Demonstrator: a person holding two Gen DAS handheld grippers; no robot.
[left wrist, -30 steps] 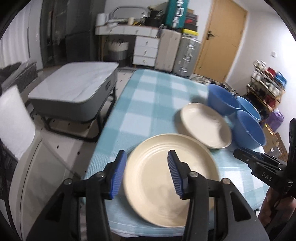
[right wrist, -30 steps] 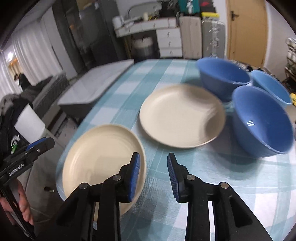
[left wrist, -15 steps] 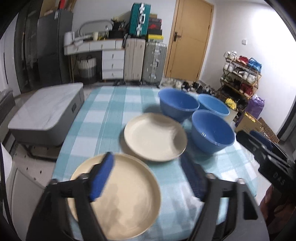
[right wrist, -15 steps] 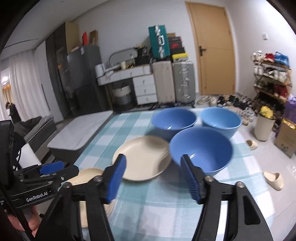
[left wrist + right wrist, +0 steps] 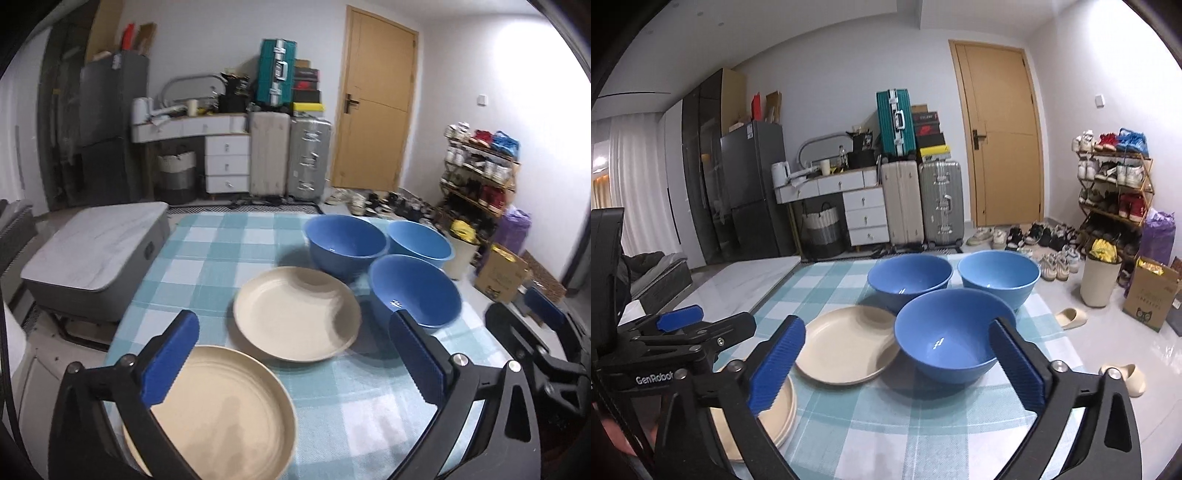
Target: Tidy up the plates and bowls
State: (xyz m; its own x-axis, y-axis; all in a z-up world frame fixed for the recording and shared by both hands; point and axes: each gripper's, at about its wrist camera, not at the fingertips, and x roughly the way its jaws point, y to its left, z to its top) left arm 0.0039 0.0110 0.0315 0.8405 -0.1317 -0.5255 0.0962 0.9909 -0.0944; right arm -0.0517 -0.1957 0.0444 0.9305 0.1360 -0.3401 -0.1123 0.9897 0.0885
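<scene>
Two cream plates and three blue bowls sit on my checked counter, bowls right of the plates. My left hand-held gripper and right hand-held gripper hover spread wide, holding nothing.

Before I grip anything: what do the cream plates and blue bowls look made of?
Round cream plates, near one and far one: matte, evenly coloured with faint concentric ridges, likely plastic or melamine, though glazed ceramic is possible. Three round blue bowls, e.g. nearest: smooth and semi-glossy with small highlights and thin rims, probably plastic.
</scene>
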